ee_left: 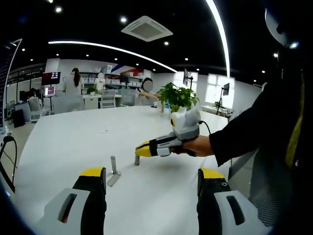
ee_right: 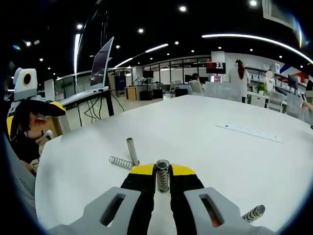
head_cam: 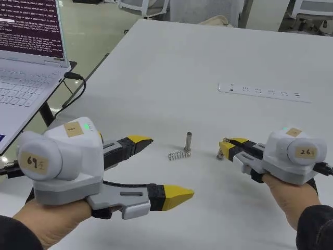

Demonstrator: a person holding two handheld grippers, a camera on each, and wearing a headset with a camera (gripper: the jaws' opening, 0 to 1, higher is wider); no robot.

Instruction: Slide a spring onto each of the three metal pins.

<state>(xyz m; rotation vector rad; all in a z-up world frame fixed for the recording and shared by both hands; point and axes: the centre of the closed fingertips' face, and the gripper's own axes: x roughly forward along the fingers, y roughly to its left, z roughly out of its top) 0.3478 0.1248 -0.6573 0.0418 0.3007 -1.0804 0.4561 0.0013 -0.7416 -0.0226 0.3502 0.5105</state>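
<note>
1. Your right gripper (ee_right: 163, 170) is clenched on an upright coiled steel spring (ee_right: 163, 177). Whether a pin sits inside it, I can't tell.
2. Just ahead and left of those jaws stands a bare short grey metal pin (ee_right: 132, 151), with a loose steel spring (ee_right: 121, 162) lying at its foot.
3. This looks like the threading step. Next you need a coil lined up over that pin's top and slid down.
4. Your left gripper (head_cam: 160, 166) gapes wide and holds nothing, with the pin well ahead of it.

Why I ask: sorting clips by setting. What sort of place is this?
Likely an open-plan office: a white table with a power strip, an open laptop, people working behind, a potted plant.
</note>
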